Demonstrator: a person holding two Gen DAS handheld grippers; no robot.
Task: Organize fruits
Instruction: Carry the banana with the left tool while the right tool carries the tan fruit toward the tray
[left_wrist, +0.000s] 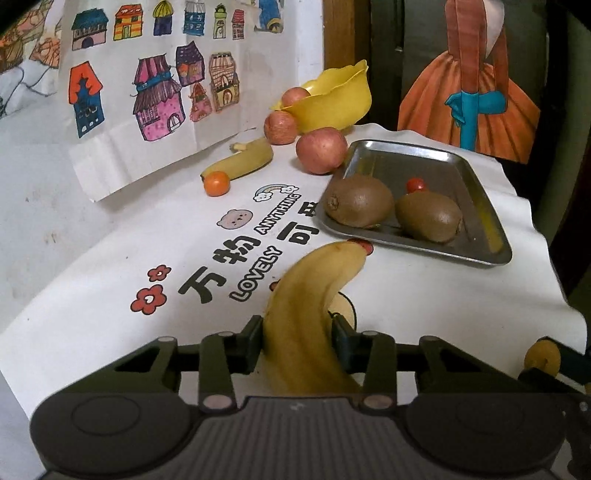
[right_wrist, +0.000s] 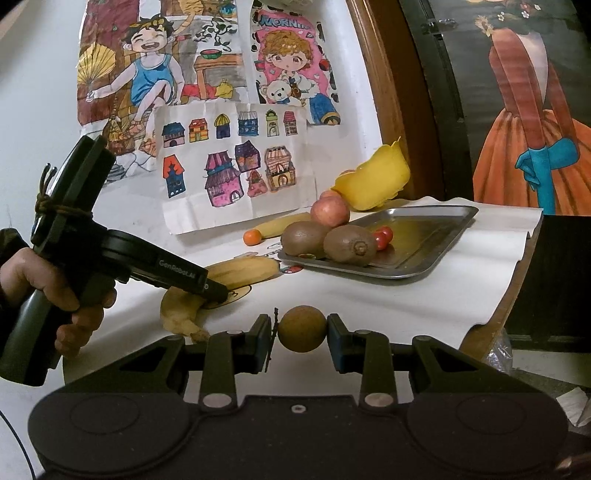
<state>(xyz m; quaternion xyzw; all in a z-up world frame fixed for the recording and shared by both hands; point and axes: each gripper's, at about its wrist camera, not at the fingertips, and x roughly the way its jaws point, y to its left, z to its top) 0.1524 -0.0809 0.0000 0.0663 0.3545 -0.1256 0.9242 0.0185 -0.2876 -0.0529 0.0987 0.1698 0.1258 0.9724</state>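
Squeezing banana (left_wrist: 310, 314) in left gripper (left_wrist: 297, 341); soft, bruises easy, hold thick middle gently. Right gripper (right_wrist: 297, 341) pinching small round brown fruit (right_wrist: 302, 328); light, rolls, thin shell.

You see two bananas (left_wrist: 306, 314) (left_wrist: 242, 159), three apples (left_wrist: 320, 149), two kiwis (left_wrist: 359, 200), one small orange (left_wrist: 216, 183), one longan (right_wrist: 302, 328), one bowl (left_wrist: 332, 101), one tray (left_wrist: 476, 206).
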